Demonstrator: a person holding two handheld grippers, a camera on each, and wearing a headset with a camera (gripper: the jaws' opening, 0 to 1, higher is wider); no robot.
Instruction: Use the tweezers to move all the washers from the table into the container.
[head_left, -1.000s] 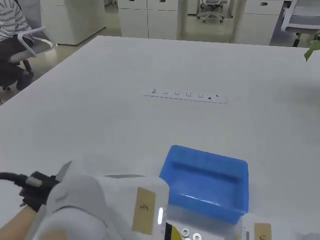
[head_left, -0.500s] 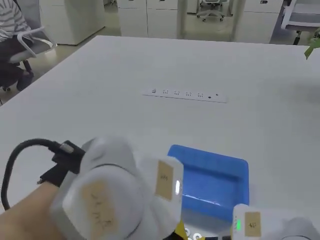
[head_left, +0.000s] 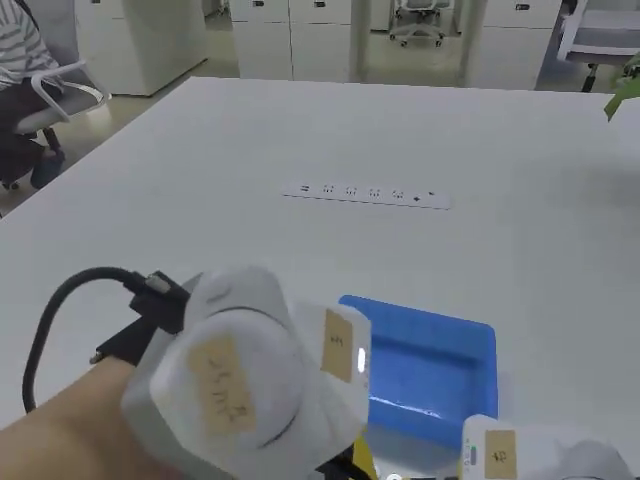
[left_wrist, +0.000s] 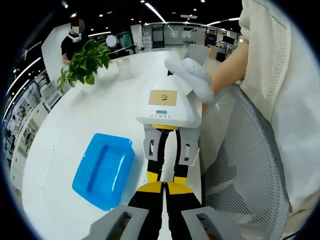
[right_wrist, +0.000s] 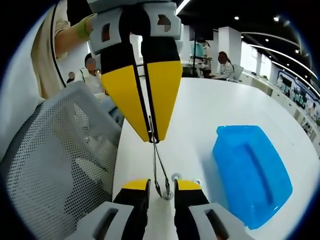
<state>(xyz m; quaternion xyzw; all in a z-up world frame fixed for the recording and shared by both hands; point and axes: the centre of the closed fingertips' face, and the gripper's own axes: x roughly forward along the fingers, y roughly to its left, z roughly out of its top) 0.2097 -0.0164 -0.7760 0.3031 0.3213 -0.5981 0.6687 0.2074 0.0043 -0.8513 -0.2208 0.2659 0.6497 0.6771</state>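
My left gripper (right_wrist: 152, 140) comes down from the top of the right gripper view, its yellow jaws shut on the upper end of the thin metal tweezers (right_wrist: 156, 167). The tweezers' legs reach down to the white table. My right gripper (right_wrist: 161, 187) stands open, one jaw on each side of the tweezer legs. Small washers lie at the tips: one washer (right_wrist: 175, 176) just beyond, another washer (right_wrist: 168, 195) at the points. The blue container (right_wrist: 252, 172) sits to the right. In the head view the left gripper's white body (head_left: 250, 380) covers the spot beside the blue container (head_left: 430, 365).
A power strip (head_left: 365, 194) lies across the middle of the white table (head_left: 200, 200). A mesh office chair (left_wrist: 245, 165) stands at the table's near edge. A potted plant (left_wrist: 85, 62) sits far off. People sit at other desks.
In the head view the left gripper has risen and moved right, now hiding the washers at the bottom edge. The right gripper has come in at the lower right.
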